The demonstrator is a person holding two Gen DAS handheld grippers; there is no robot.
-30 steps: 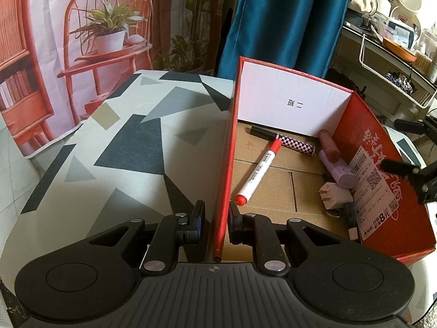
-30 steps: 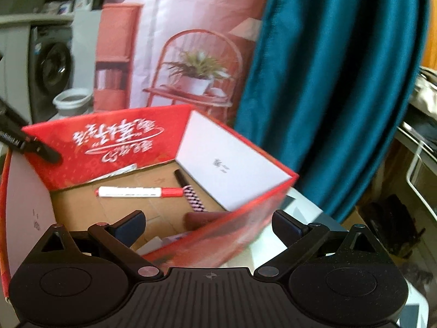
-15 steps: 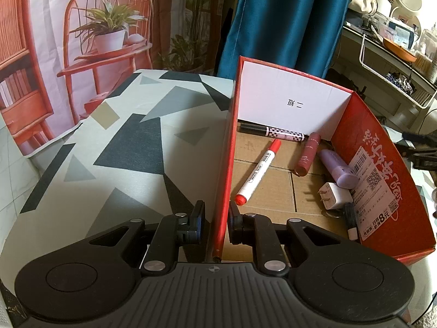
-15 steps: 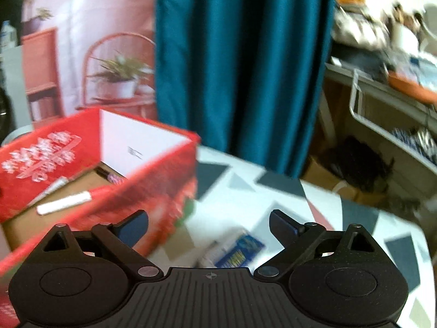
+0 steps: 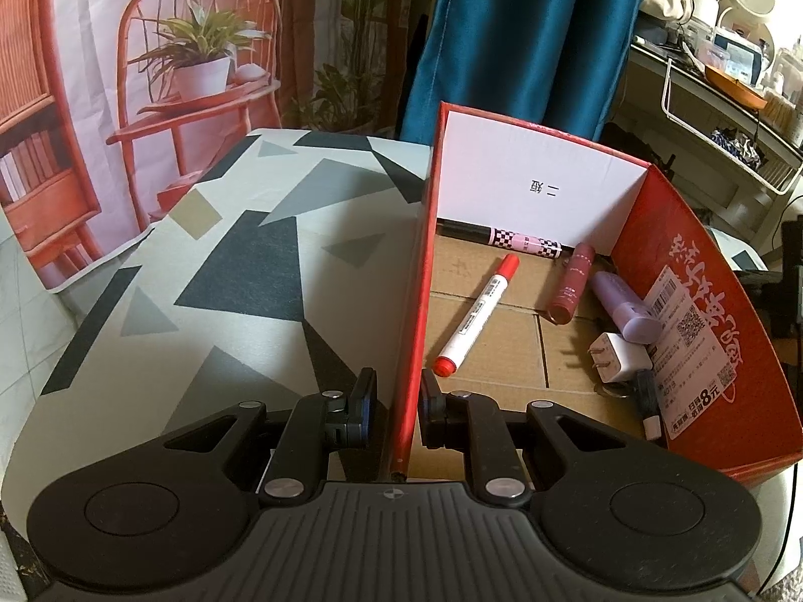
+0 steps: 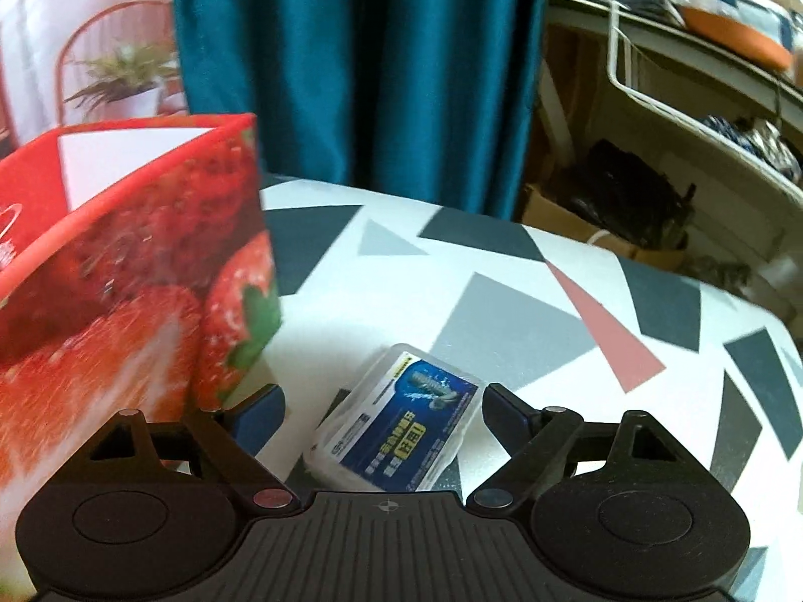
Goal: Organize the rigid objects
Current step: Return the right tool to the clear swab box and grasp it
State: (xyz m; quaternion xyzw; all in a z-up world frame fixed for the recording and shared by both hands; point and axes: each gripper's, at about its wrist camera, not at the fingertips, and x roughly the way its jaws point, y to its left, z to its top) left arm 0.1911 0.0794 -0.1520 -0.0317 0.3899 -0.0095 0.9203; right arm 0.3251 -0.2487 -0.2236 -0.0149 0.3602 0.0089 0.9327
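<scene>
R tongs (image 6: 384,414) closing, straddling clear plastic case (image 6: 396,429) on table (image 6: 527,301), pads not touching; long axis runs diagonally away-right. L tongs (image 5: 396,414) clamped on red box wall (image 5: 414,311).

L claw (image 5: 397,401) clamped tight, R claw (image 6: 384,409) jaws closing.

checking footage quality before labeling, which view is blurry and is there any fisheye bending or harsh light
Left wrist view: sharp, items in the red box crisp, fisheye bows the table edges, daylight casts soft shadows. Right wrist view: motion blur smears the box's strawberry wall and background shelf; the small blue-labelled case stays fairly readable.
</scene>
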